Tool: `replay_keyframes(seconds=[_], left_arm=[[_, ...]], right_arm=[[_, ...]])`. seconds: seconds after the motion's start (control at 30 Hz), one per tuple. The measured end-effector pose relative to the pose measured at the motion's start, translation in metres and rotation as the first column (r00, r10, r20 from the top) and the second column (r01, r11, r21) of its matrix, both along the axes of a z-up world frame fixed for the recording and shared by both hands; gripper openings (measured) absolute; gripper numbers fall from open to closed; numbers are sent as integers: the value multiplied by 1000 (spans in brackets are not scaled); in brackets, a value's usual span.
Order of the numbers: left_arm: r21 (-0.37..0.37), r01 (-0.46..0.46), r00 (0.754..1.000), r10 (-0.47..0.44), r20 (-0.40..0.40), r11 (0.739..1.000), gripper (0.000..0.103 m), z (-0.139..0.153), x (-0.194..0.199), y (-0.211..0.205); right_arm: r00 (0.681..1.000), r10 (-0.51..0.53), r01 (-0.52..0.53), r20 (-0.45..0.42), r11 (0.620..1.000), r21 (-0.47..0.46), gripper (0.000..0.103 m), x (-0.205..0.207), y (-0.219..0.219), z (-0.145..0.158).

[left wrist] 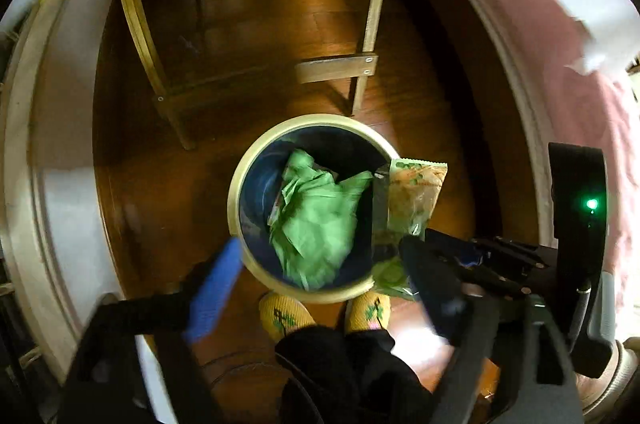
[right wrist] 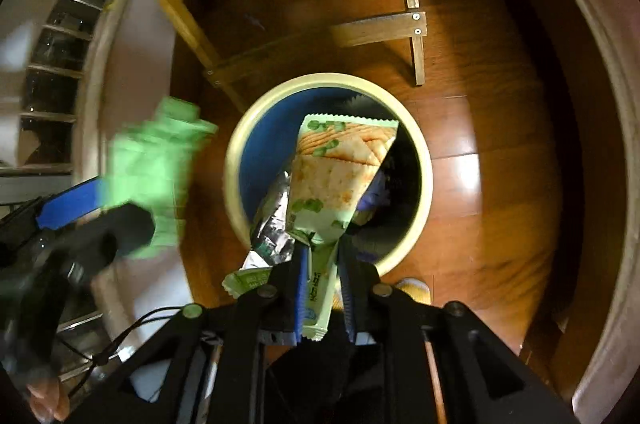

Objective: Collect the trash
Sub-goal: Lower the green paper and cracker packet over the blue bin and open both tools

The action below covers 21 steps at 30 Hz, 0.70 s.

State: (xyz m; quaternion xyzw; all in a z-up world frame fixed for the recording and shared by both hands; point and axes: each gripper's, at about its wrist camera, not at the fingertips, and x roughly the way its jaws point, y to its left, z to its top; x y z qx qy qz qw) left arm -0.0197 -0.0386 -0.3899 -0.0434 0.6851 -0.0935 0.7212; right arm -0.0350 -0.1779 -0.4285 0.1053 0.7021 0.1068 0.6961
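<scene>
A round trash bin (left wrist: 240, 179) with a cream rim and blue inside stands on the wood floor; it also shows in the right wrist view (right wrist: 424, 163). My left gripper (left wrist: 320, 264) is open above the bin, and a crumpled green wrapper (left wrist: 316, 220) shows between its fingers over the bin's mouth. In the right wrist view that green wrapper (right wrist: 152, 163) is blurred beside the left gripper's blue pad (right wrist: 68, 203). My right gripper (right wrist: 322, 288) is shut on a green cracker packet (right wrist: 340, 167) and holds it over the bin (left wrist: 416, 191).
A wooden chair frame (left wrist: 370, 3) stands on the floor just beyond the bin. White curved table edges (left wrist: 60, 143) flank both sides. My feet in yellow socks (left wrist: 284, 316) are right by the bin's near rim.
</scene>
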Motion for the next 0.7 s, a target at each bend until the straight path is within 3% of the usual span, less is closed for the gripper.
replay_keyframes(seconds=[0.1, 0.23, 0.37, 0.53, 0.7], left_arm=[[43, -8, 1000, 8, 1, 999, 97, -23, 3, 0], [56, -43, 999, 42, 10, 998, 97, -33, 2, 9], [58, -86, 996, 85, 23, 995, 97, -31, 0, 20], [57, -111, 992, 108, 64, 992, 97, -11, -3, 24], [41, -137, 985, 131, 115, 990, 97, 29, -4, 24]], right_arm=[[1000, -2, 1, 12, 1000, 2, 42, 8, 1, -18], [1000, -1, 1, 16, 1000, -11, 43, 14, 2, -31], [999, -27, 27, 30, 1000, -3, 47, 14, -2, -26], [998, -37, 37, 46, 999, 0, 48, 16, -5, -10], [997, -33, 32, 66, 999, 12, 48, 18, -8, 22]])
